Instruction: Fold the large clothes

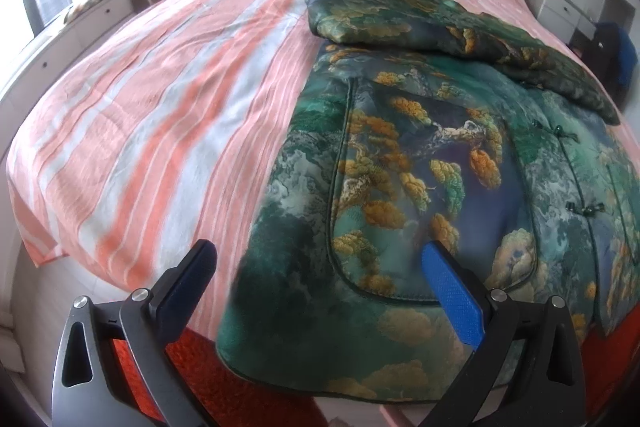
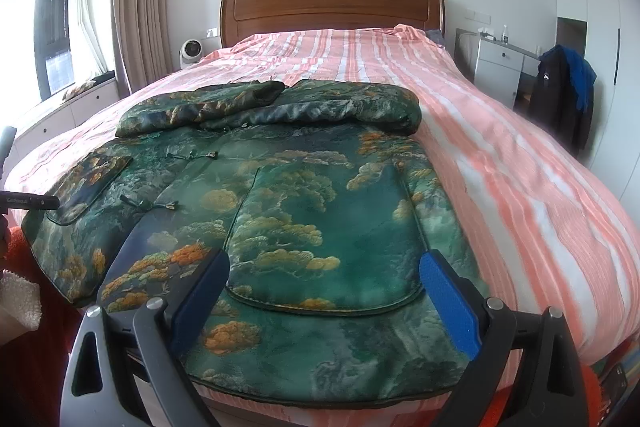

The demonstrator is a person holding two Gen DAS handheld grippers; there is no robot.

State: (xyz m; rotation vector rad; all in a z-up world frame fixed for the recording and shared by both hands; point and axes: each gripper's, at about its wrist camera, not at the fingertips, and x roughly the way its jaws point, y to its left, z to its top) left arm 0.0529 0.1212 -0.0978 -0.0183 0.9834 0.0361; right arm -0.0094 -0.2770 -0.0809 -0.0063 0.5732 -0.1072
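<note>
A green padded jacket [image 2: 320, 195] with a gold cloud print lies flat on the striped bed [image 2: 500, 163], its hem at the near edge and both sleeves folded across the top (toward twelve o'clock). The left gripper [image 1: 320, 267] hovers wide over the hem's left corner. The right gripper [image 2: 324, 279] is spread wide above a patch pocket [image 2: 328, 227], holding nothing.

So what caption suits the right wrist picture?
Open right gripper poised over a green patterned jacket on a striped bed.
</note>
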